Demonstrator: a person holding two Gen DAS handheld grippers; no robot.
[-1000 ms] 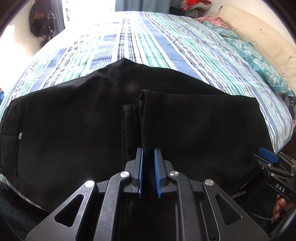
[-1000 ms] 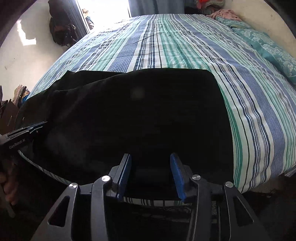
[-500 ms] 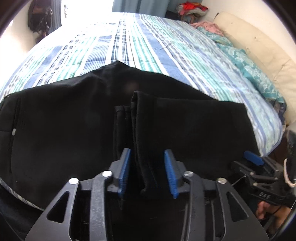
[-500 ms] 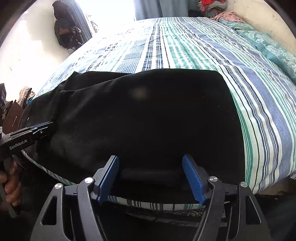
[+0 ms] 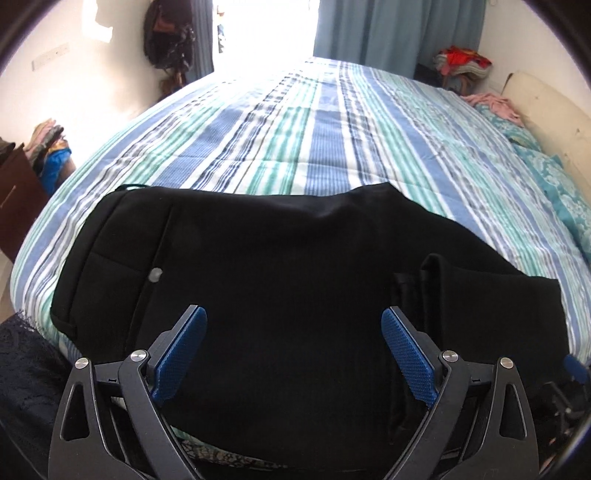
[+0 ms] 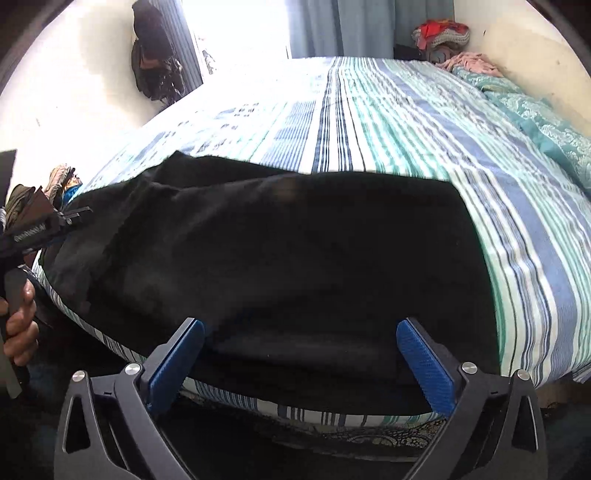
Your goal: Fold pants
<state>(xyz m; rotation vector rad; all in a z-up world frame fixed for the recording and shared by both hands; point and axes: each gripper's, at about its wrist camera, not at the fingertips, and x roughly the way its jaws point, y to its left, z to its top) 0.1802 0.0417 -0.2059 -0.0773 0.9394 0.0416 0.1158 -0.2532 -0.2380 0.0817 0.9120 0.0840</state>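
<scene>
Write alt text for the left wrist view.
Black pants lie folded on a blue, green and white striped bedspread, with the left gripper open above them, its blue-padded jaws spread wide and holding nothing. A loose fold of cloth stands just beyond the right-hand jaw.

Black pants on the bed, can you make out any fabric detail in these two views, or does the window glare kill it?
Left wrist view: black pants read as near-flat black, though seams and a pale button show; window blown out white. Right wrist view: folds faintly visible at left, window glare washes out the striped bedsheet.
</scene>
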